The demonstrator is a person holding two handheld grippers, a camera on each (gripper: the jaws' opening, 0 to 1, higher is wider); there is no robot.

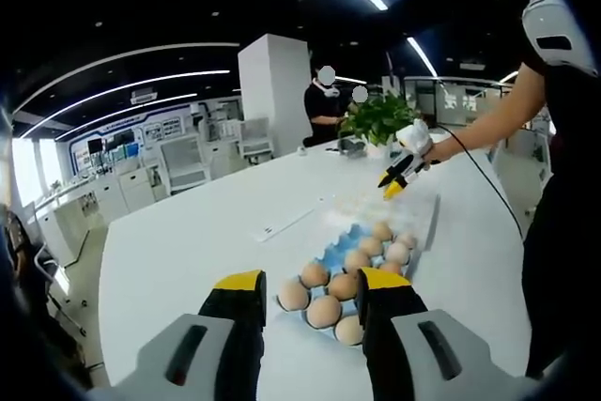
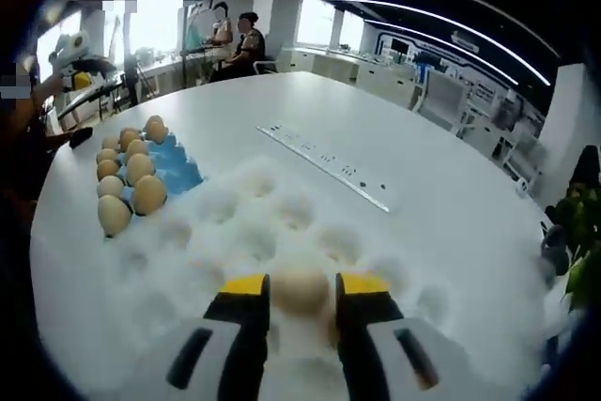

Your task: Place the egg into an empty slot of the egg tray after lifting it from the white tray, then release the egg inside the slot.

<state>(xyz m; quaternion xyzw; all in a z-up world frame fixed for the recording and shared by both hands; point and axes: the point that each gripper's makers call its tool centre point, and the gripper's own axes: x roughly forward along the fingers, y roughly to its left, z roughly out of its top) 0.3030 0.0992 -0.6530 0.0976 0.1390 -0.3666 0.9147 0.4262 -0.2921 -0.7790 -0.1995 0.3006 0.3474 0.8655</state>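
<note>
Eggs sat in rows in the blue egg tray on the round white desk, and one more egg was pinched between the two yellow tips of the right tool. That egg was low over the white tray, which had many round cups in it. In the right gripper view, the blue egg tray lay far off to the left of the held egg, with its long side running away from the tool. Bare blue spots showed on the side of that tray nearest the white tray, so an empty slot was likely there. The right tool would need to go up and then left to reach it, I think. In the left gripper view, the left tool was spread open and held nothing. It hung just near the close end of the blue egg tray, so it was the nearer one, but the egg was not with it. A long white strip lay on the desk, farther off.
</note>
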